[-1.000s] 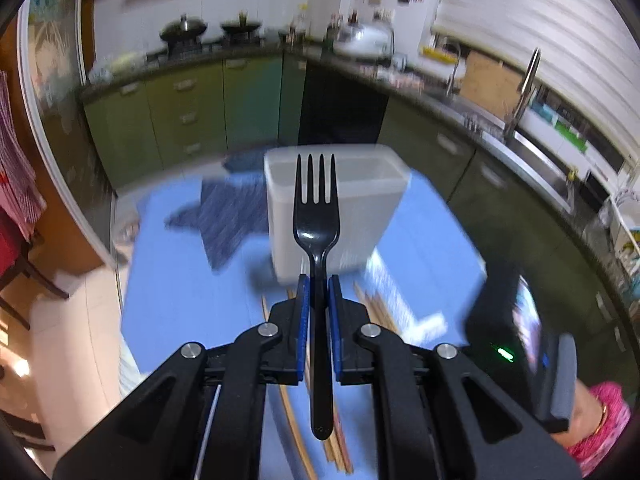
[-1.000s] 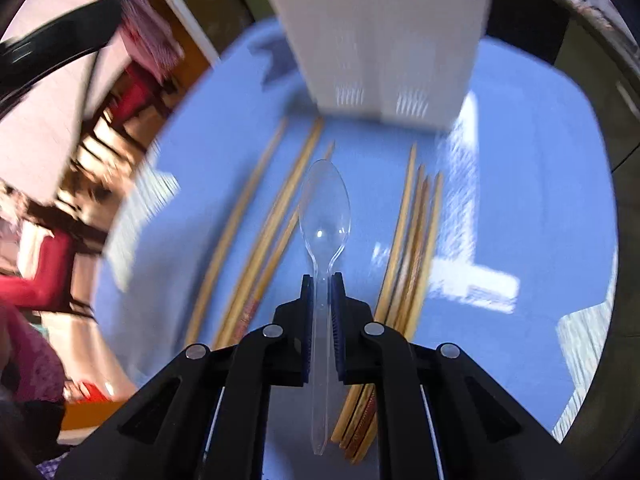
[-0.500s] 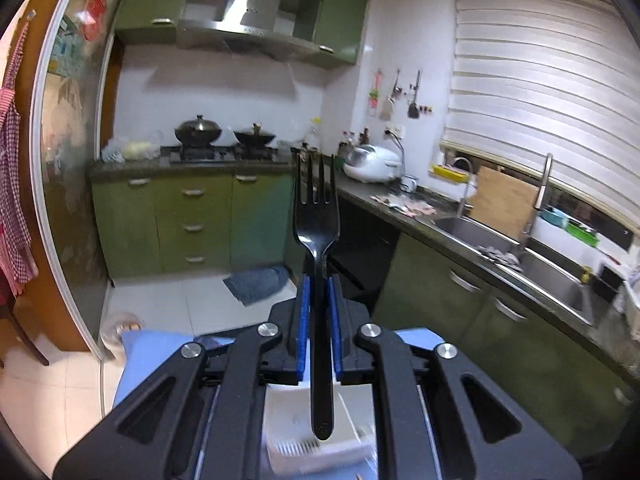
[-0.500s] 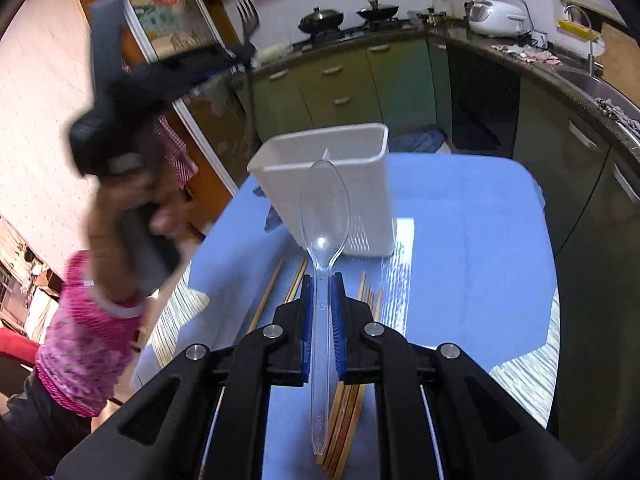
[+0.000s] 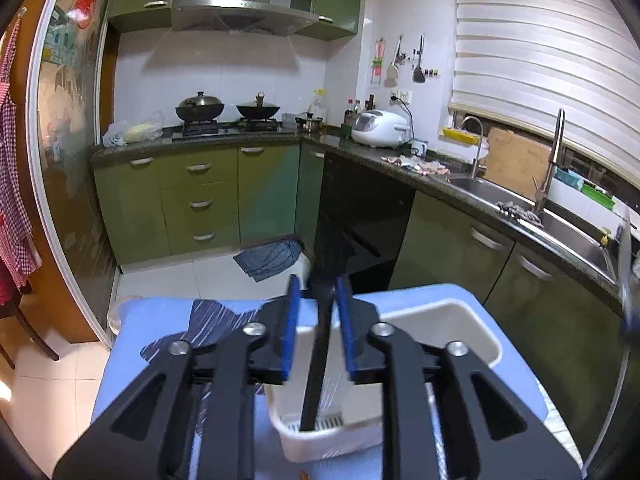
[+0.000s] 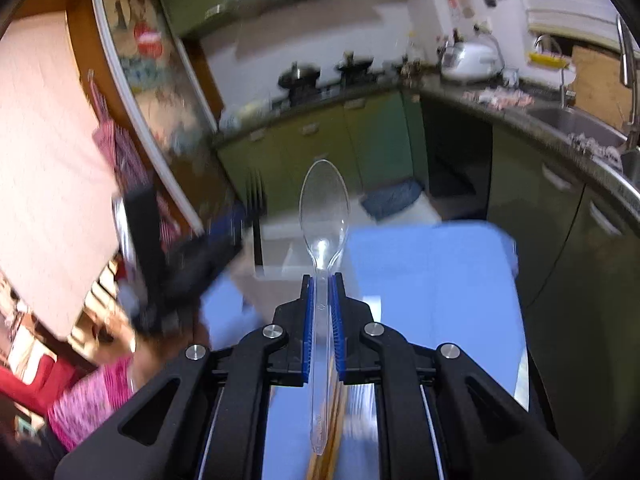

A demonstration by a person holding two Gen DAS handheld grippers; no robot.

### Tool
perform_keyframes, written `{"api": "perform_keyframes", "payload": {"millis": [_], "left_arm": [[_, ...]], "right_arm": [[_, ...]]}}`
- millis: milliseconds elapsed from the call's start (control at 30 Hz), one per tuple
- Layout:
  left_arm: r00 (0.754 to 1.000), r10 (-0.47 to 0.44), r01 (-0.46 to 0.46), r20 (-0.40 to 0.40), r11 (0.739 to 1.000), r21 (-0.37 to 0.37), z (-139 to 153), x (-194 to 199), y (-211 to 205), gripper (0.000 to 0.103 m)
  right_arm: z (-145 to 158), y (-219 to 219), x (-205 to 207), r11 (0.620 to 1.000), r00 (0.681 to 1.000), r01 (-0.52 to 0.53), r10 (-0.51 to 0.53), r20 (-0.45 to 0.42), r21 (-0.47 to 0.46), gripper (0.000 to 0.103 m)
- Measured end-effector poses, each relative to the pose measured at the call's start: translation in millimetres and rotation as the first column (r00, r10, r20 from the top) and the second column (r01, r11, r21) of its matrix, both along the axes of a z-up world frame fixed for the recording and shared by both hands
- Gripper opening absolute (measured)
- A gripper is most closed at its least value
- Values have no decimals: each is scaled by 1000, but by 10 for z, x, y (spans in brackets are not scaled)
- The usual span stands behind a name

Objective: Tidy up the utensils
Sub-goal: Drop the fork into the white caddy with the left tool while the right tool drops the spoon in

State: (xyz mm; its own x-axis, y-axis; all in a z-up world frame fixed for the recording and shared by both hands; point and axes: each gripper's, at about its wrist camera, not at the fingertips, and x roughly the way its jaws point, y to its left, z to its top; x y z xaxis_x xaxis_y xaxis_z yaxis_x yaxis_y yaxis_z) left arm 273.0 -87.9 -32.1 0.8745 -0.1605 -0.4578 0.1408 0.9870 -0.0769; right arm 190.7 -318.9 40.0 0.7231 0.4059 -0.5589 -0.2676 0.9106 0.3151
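Blue table (image 5: 404, 296): one bin (image 5: 476, 332), one fork (image 5: 316, 364), one spoon (image 6: 323, 216).

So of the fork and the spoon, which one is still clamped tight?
The clear plastic spoon: the right gripper jaws press its handle. The black fork stands loose between the left gripper's just-opening jaws, over the white bin.
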Motion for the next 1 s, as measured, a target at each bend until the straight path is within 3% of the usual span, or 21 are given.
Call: {"api": "perform_keyframes", "payload": {"millis": [200,367,500,733,833,900,1000], "left_arm": [[1000,-10,10,-9,1000,-14,48,-251,160,28],[1000,-5,5,1,1000,-10,176,-641,354,34],[1000,-11,11,-29,1000,12,193,-894,472,37],[990,-20,25,-139,999,39,14,-1128,605,40],[985,-12,24,-174,998,66,-64,-1198,608,43],[979,-10,28,-204,996,82,-139,-1222,607,43],[965,-24,50,-262,994,94,-246,-1228,564,43]], "right_arm": [[364,33,404,991,979,71,-91,183,114,10],[461,319,837,988,950,122,-143,278,94,10],[238,571,1129,991,957,127,-135,255,45,10],[-331,699,1067,994,976,99,-88,199,-45,10],[-499,726,935,993,978,88,-71,195,-83,15],[-547,733,846,990,978,90,-67,200,-110,26],[-579,735,665,984,974,96,-61,218,-153,33]]}}
